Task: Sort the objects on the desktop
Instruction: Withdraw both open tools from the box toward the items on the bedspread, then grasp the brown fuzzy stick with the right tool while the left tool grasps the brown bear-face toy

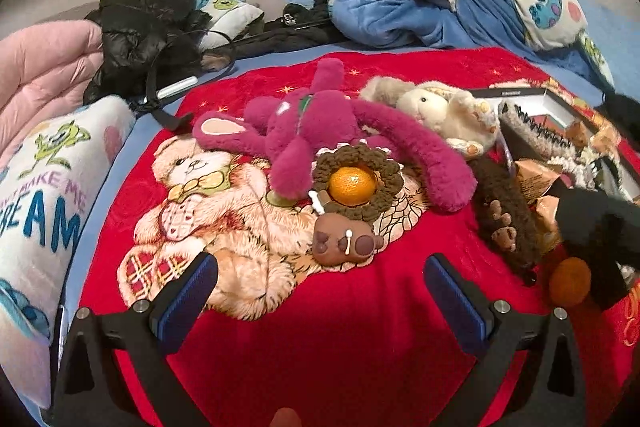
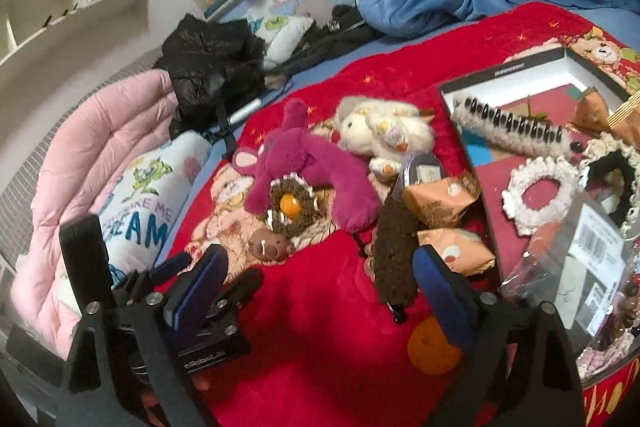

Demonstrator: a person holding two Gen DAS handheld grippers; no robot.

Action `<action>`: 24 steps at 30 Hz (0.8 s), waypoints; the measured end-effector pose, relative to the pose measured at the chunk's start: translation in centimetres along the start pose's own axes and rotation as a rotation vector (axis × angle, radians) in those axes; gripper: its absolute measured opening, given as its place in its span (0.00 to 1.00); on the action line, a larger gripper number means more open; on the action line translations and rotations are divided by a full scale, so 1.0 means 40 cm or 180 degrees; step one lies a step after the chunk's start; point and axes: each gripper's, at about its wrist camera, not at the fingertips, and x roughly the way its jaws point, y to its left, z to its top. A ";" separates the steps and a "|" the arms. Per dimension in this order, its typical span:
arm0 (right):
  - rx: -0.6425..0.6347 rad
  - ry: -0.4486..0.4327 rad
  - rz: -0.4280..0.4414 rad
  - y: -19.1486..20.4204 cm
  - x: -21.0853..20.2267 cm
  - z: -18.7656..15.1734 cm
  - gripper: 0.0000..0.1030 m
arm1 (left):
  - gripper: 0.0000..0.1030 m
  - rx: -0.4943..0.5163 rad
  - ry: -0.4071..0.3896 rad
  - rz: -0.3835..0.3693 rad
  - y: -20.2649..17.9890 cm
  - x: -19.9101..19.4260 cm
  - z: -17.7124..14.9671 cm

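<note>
**Both grippers hanging spread over the red blanket, toys and oranges lying loose**

Far left: a pink quilt [image 1: 44, 67] is lying bunched, with a printed pillow [image 1: 48, 187] resting beside it at the edge of the red blanket [image 1: 340, 347].

The left gripper [image 1: 320, 291] is hovering over bare blanket, its blue-padded fingers [image 1: 188, 299] standing wide apart with nothing between them.

Just ahead of it a small brown bear-face toy [image 1: 346, 241] is lying on the blanket. Touching its far side, a brown crocheted ring [image 1: 356, 183] is cradling an orange [image 1: 352, 185] in its centre. A magenta plush rabbit [image 1: 320, 131] is sprawling across the ring's far edge, and a cream plush bunny [image 1: 440, 111] is lying just to its right.

Further right a dark brown fuzzy strip [image 2: 394, 251] is stretching toward the camera, with two orange snack packets [image 2: 440, 203] lying between it and the open box [image 2: 520, 75].

The right gripper [image 2: 316, 299] is hanging low over the blanket, fingers spread and gripping nothing. A second orange [image 2: 430, 351] is sitting on the blanket, partly hidden behind the right finger; whether it is touching the pad I cannot tell.

Far right: the box is holding a white scrunchie [image 2: 540, 195], a fuzzy headband [image 2: 512, 135] and a clear packet [image 2: 592, 267].
</note>
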 end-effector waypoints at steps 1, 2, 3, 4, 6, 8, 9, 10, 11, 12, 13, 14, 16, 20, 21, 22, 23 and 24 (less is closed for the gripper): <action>-0.0004 0.0020 0.0001 0.001 0.005 -0.002 0.87 | 1.00 0.0021 0.0001 0.0012 -0.002 0.006 0.003; -0.0012 0.0060 -0.0015 0.002 0.013 -0.005 0.87 | 1.00 0.0035 0.0006 0.0016 -0.005 0.013 0.006; -0.0024 0.0091 -0.0040 0.002 0.018 -0.007 0.86 | 1.00 0.0047 0.0011 0.0014 -0.007 0.020 0.010; -0.0037 0.0119 -0.0068 0.002 0.025 -0.009 0.86 | 1.00 0.0061 0.0020 0.0011 -0.009 0.029 0.014; -0.0044 0.0189 -0.0131 -0.002 0.039 -0.015 0.85 | 1.00 0.0101 0.0057 0.0014 -0.014 0.049 0.020; -0.0039 0.0237 -0.0189 -0.005 0.050 -0.020 0.83 | 1.00 0.0145 0.0075 0.0043 -0.021 0.068 0.024; -0.0064 0.0252 -0.0240 -0.003 0.056 -0.021 0.82 | 1.00 0.0153 0.0089 0.0056 -0.023 0.077 0.025; -0.0094 0.0261 -0.0260 0.002 0.062 -0.022 0.82 | 1.00 0.0158 0.0121 0.0064 -0.024 0.088 0.026; -0.0099 0.0272 -0.0250 0.002 0.065 -0.023 0.82 | 1.00 0.0156 0.0147 0.0087 -0.025 0.096 0.025; -0.0079 0.0299 -0.0206 0.000 0.071 -0.026 0.80 | 1.00 0.0155 0.0177 0.0129 -0.025 0.106 0.025; -0.0047 0.0332 -0.0165 -0.002 0.079 -0.027 0.79 | 1.00 0.0150 0.0210 0.0146 -0.025 0.114 0.024; -0.0019 0.0352 -0.0183 -0.006 0.085 -0.028 0.79 | 1.00 0.0139 0.0240 0.0143 -0.025 0.120 0.024; -0.0010 0.0350 -0.0280 -0.014 0.090 -0.032 0.75 | 1.00 0.0131 0.0274 0.0119 -0.023 0.128 0.022; -0.0052 0.0370 -0.0428 -0.023 0.092 -0.036 0.62 | 1.00 0.0083 0.0353 0.0058 -0.016 0.142 0.019; -0.0060 0.0366 -0.0466 -0.025 0.093 -0.035 0.56 | 1.00 0.0045 0.0367 0.0019 -0.011 0.145 0.018; -0.0054 0.0361 -0.0520 -0.029 0.095 -0.036 0.52 | 1.00 0.0010 0.0381 -0.0016 -0.005 0.150 0.019; -0.0039 0.0372 -0.0580 -0.034 0.099 -0.037 0.50 | 1.00 -0.0027 0.0401 -0.0047 0.000 0.153 0.018; -0.0057 0.0373 -0.0630 -0.034 0.101 -0.038 0.48 | 1.00 -0.0067 0.0422 -0.0084 0.005 0.157 0.018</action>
